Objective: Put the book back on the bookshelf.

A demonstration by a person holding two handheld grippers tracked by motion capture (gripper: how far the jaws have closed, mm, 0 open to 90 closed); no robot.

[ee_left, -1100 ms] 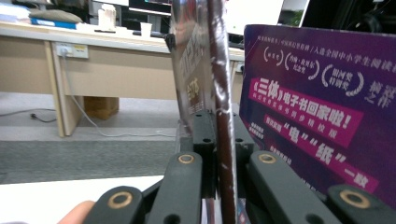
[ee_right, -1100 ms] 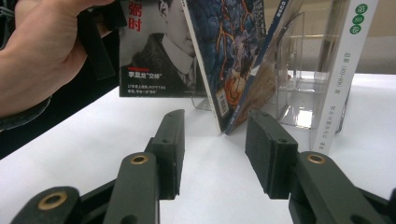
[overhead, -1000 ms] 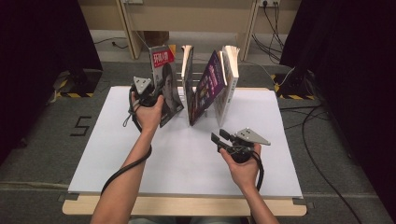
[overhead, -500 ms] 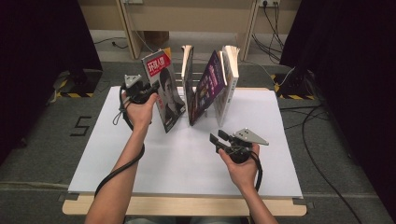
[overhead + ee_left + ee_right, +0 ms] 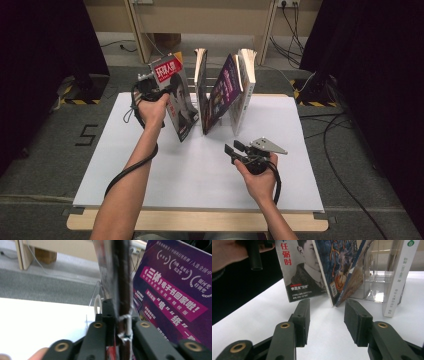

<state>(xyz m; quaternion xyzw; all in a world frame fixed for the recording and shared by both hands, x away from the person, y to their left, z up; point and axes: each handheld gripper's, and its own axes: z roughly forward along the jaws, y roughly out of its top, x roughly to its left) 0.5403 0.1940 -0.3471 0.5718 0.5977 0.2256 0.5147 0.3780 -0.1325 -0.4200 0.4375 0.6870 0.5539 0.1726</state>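
One tool is doing the work at this moment: your left tool (image 5: 159,89) has just been closing, and its jaws are now pinched on the edge of the magazine (image 5: 176,97), the one with a red title and a portrait on its cover. In the left gripper view that thin dark edge (image 5: 122,290) runs straight up between the two jaws, gripped near the top of the cover. The magazine hangs tilted at the left end of the row, its lower corner down at the white surface (image 5: 125,165); I cannot tell whether it touches. Just beside it to the right stand a pale-edged book (image 5: 201,75), a purple book (image 5: 223,92) leaning against it, and a white book (image 5: 243,87) at the far end. A clear plastic stand (image 5: 375,282) sits behind them, as the right gripper view shows.

Your right tool (image 5: 236,151) rests low over the bare surface, well apart from the row, its jaws spread with nothing between them and pointing toward the books.

My judgement: the grip on the magazine is made, so the picking part is done. Left for you is to carry it clear of its neighbours, or seat it squarely in the row, whichever you intend. The other three books look untouched, and your right tool has no share in the job yet.
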